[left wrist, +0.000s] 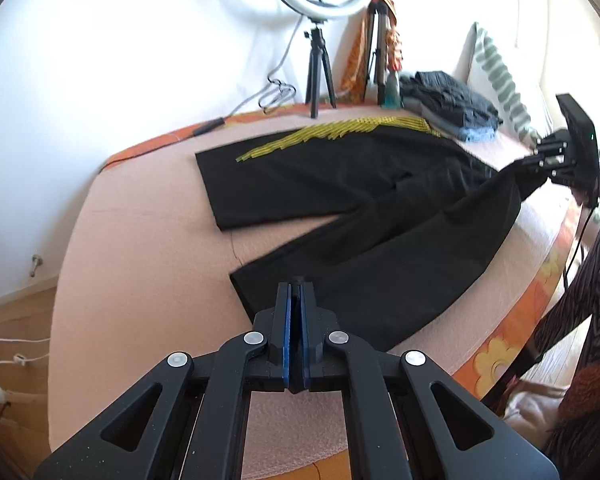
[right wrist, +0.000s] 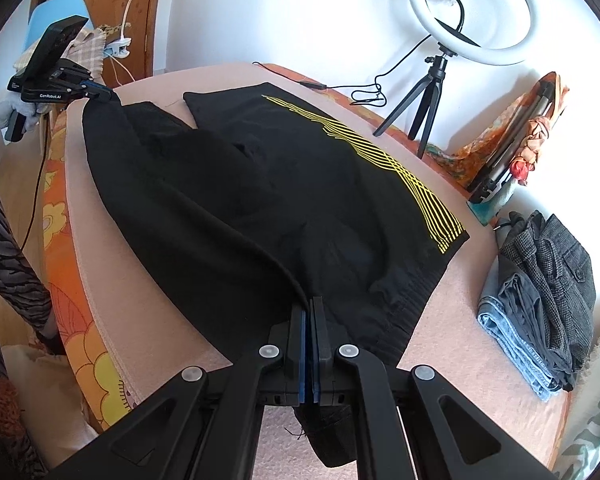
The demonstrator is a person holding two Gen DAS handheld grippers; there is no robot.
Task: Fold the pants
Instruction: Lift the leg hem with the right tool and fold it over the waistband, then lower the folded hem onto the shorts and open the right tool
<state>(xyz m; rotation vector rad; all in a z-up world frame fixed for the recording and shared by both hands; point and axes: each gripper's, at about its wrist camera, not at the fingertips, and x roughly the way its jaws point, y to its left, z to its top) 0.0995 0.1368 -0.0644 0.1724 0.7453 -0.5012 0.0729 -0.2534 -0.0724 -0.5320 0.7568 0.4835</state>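
Pants (right wrist: 228, 200) pinched at waistband by right gripper (right wrist: 310, 304), at hem by left gripper (left wrist: 296, 284); right view alone shows waistband grip; pink bedspread (left wrist: 140, 280) bare beside hem

Your pants (right wrist: 228, 200) are black with thin yellow stripes (right wrist: 400, 168) down one side. Your grippers (left wrist: 296, 292) are black with blue pads (left wrist: 287, 340). The bed (left wrist: 140, 280) cover is pale pink over an orange flowered sheet (right wrist: 88, 344). The stack (right wrist: 540, 296) shows grey tweed over light blue denim.
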